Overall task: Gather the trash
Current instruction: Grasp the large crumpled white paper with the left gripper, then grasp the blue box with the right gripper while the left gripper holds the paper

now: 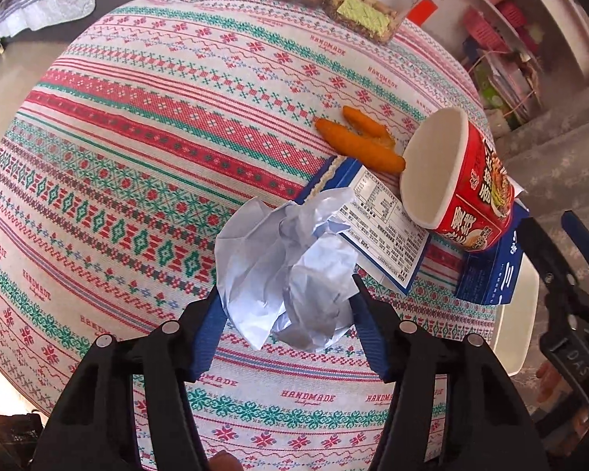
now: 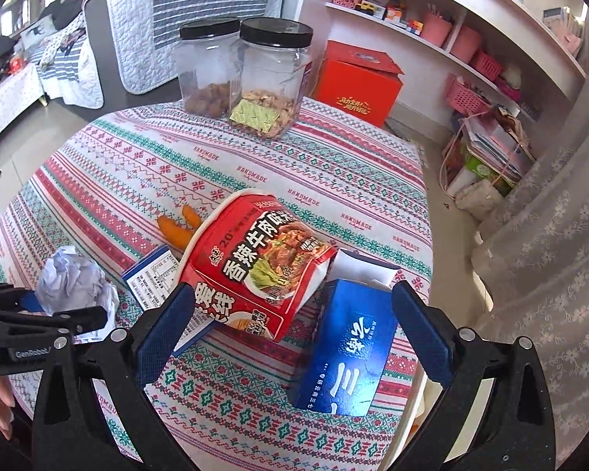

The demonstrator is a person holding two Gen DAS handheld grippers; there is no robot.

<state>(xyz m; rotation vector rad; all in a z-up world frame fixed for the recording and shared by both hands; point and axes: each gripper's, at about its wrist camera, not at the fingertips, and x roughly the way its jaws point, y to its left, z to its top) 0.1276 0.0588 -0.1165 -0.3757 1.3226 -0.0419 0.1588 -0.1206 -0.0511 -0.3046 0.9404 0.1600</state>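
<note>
My left gripper (image 1: 284, 298) is shut on a crumpled white paper ball (image 1: 282, 259), its blue pads pressing both sides, low over the patterned tablecloth (image 1: 137, 157). Seen from the right wrist view, that gripper (image 2: 70, 306) and the paper ball (image 2: 74, 278) are at the left. My right gripper (image 2: 292, 292) is open wide above a dark blue box (image 2: 345, 345) at the table's edge, touching nothing. A red instant noodle cup (image 2: 251, 267) lies on its side, resting on a blue-and-white printed box (image 2: 153, 278). Orange peel pieces (image 1: 357, 145) lie just beyond.
Two clear jars with black lids (image 2: 271, 78) stand at the table's far side. On the floor beyond are a red carton (image 2: 361, 86), shelves with pink baskets (image 2: 467, 94) and stacked bags (image 2: 487, 157). A lace curtain (image 2: 549, 255) hangs at the right.
</note>
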